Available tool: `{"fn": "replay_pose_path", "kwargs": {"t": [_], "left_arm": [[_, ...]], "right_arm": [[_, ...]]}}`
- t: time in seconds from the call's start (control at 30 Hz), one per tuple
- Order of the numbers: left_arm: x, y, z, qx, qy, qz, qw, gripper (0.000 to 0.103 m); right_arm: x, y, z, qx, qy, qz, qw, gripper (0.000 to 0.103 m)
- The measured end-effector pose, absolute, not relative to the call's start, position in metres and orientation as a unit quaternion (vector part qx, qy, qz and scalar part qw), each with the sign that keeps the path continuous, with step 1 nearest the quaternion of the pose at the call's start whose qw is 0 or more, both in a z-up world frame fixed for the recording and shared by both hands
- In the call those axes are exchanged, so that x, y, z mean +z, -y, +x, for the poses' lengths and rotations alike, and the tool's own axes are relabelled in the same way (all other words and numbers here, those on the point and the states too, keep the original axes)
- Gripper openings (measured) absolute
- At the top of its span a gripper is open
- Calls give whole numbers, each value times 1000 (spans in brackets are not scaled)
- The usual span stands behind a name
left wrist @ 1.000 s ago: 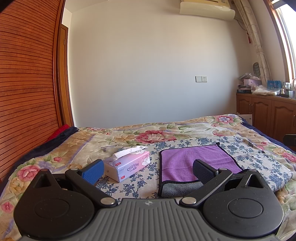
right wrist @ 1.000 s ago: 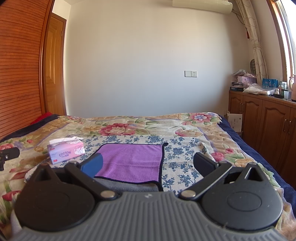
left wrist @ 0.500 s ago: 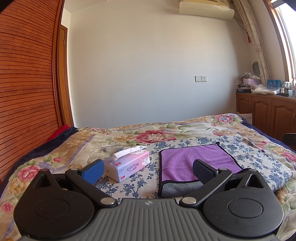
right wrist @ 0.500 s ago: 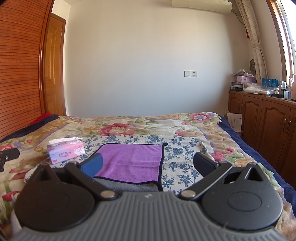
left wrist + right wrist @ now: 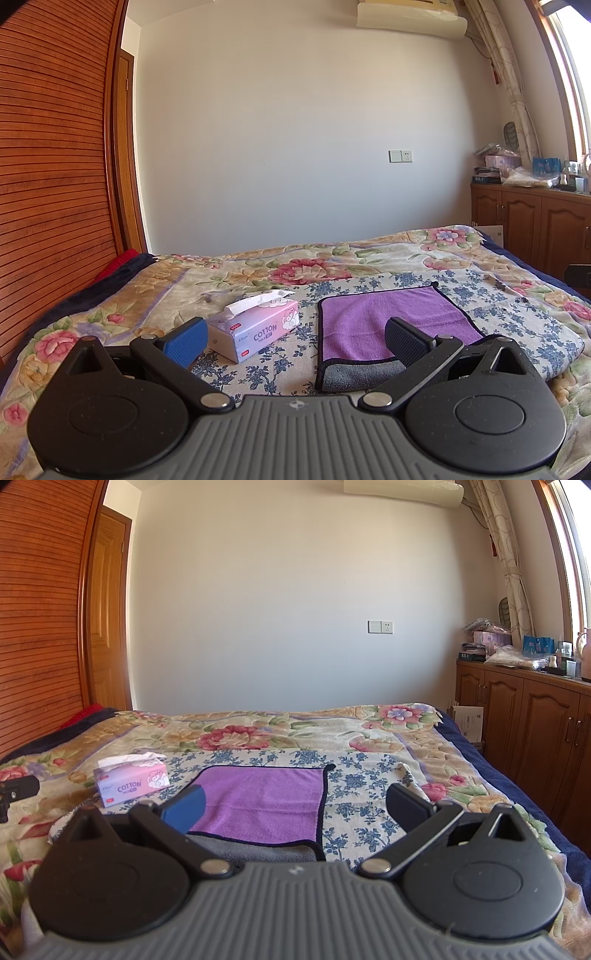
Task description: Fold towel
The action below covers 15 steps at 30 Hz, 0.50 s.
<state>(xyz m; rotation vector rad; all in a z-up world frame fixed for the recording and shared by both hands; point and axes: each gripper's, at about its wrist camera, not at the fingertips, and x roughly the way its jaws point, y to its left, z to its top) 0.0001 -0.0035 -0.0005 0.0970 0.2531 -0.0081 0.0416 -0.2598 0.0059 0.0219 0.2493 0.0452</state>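
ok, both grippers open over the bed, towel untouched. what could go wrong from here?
1. The tissue box sits just beside the towel; the left gripper could knock it while reaching in.
2. The towel lies on a soft floral sheet, so a low pinch by the right gripper might catch the sheet too.

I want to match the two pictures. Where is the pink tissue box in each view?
Left wrist view: the tissue box lies near the centre, just left of the purple towel, beyond the blue pad.
Right wrist view: the tissue box lies at the far left, again left of the purple towel.
Shared landmark: the wall switch plate on the back wall.
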Motion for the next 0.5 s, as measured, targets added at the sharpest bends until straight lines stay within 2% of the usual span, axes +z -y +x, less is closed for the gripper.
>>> {"fn": "replay_pose_path", "kwargs": {"t": [0.5], "left_arm": [[-4,4,11,-10,-151,60,987,103]], "right_arm": [[2,256,51,30,-139,12,990,103]]}}
